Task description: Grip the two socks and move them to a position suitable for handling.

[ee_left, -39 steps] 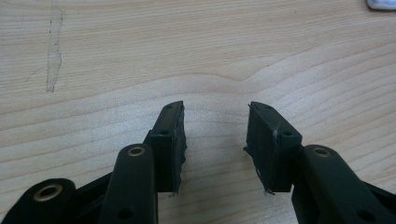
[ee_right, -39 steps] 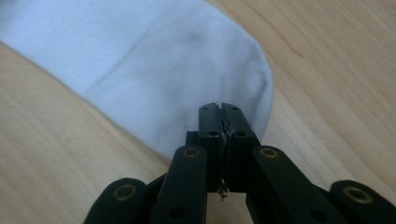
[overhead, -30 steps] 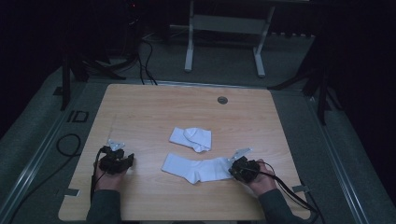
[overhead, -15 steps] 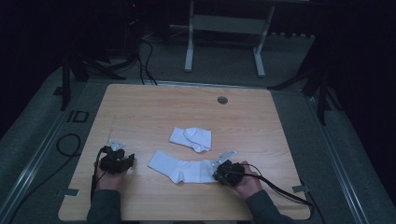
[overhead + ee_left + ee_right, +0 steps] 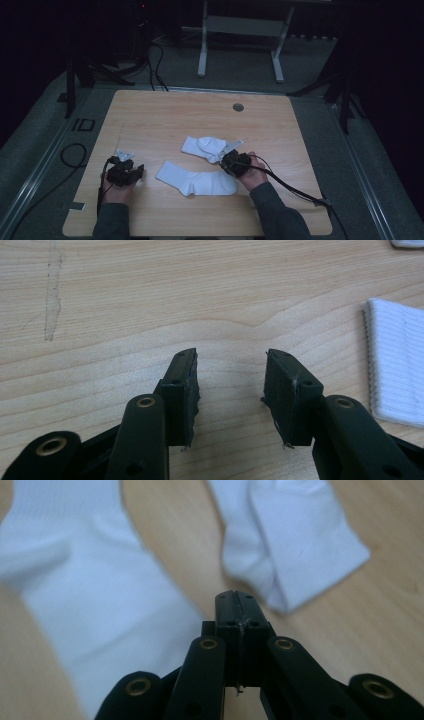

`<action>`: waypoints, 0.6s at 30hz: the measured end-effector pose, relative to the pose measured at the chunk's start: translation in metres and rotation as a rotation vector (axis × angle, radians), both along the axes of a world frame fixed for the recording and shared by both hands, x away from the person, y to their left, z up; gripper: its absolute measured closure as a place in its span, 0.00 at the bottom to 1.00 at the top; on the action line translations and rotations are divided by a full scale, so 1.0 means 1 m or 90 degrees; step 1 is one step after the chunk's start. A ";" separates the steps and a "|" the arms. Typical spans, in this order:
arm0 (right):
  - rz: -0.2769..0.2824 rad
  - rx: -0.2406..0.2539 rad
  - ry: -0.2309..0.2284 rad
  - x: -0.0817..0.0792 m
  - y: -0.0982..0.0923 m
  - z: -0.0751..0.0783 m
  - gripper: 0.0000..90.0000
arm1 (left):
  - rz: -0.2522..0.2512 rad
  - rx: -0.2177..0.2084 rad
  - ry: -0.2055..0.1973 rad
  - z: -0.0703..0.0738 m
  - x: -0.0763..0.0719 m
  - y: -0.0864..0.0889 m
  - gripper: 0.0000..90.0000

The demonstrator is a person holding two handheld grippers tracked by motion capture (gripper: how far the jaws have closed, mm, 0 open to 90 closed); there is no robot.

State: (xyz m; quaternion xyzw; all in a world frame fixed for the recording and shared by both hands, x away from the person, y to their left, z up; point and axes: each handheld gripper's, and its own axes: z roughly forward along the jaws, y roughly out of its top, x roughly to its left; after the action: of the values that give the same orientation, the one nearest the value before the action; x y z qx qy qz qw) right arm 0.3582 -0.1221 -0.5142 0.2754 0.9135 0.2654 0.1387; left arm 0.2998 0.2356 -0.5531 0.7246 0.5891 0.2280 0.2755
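Two white socks lie unpaired on the desk (image 5: 150,115): the flat sock (image 5: 196,178) lies beside the folded sock (image 5: 204,147). Right hand-held gripper (image 5: 226,159), jaws just closed on nothing, sits between them; left hand-held gripper (image 5: 131,172) idles open, empty. Pairing remains.

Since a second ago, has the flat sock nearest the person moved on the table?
Yes. The flat sock has slid toward the left gripper. Judged against the folded sock, which stayed put, its toe end once lay well right of it and now sits below it.

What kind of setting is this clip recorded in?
Probably a lab or studio data-collection station, not a home: a bare wooden table on grey carpet, dark surroundings, cables trailing on the floor, and a metal stand frame behind.
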 end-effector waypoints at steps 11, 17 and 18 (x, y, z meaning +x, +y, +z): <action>0.024 -0.007 -0.036 0.041 0.035 0.003 0.96 | -0.003 0.001 0.000 0.000 0.000 -0.001 0.63; 0.027 -0.019 -0.024 0.059 0.051 0.000 0.83 | -0.005 0.002 0.002 -0.001 0.001 -0.002 0.63; 0.026 -0.024 -0.021 0.061 0.053 -0.002 0.81 | -0.006 0.004 0.003 -0.001 0.001 -0.002 0.63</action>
State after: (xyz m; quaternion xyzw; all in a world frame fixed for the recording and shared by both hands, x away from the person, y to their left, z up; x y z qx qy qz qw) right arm 0.4192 -0.0692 -0.5160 0.2492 0.9213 0.2558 0.1537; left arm 0.3007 0.2338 -0.5538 0.7288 0.5856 0.2267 0.2730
